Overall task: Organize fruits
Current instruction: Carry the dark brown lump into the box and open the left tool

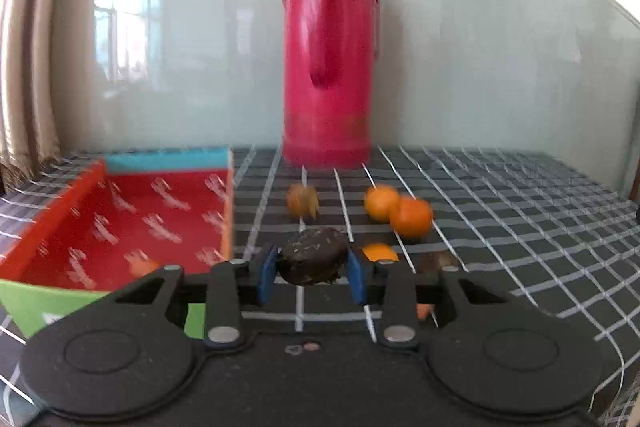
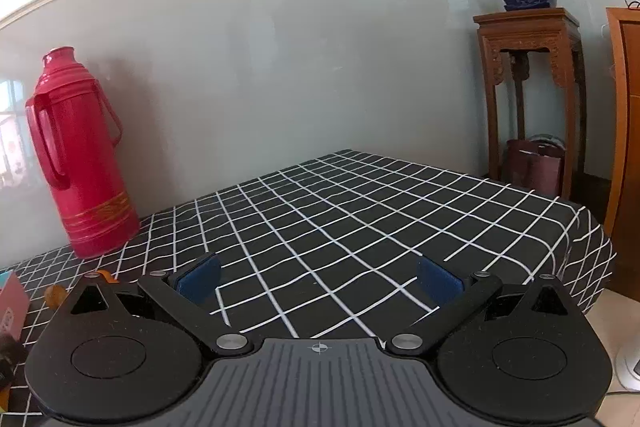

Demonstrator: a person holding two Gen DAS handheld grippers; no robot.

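1. Left wrist view: my left fingers [image 1: 313, 269] are closed on a dark, rough-skinned fruit [image 1: 313, 259], one blue pad on each flank, held clear above the checked desk [image 1: 520, 211].
2. Which fruit it is I cannot tell through the blur; it looks wrinkled and roundish, perhaps a passion fruit. I judge it light with a stiff shell, so a firm hold across the widest part, as now, should keep it from rolling out.
3. To the left of my fingers lies the red box [image 1: 120, 223] with its open tray facing up; something small and orange [image 1: 144, 267] already sits in its near corner.
4. Ahead of my fingers wait a papery golden berry [image 1: 303, 201] and two mandarins [image 1: 398, 213] touching each other; another orange fruit [image 1: 380, 252] sits just beside my right pad. The mandarins look smooth and soft, so I would pinch them gently at the middle.
5. A red thermos [image 1: 330, 59] stands at the far edge, well beyond the fruit.
6. Right wrist view: my right fingers [image 2: 319, 282] stand wide open over bare cloth, holding nothing.
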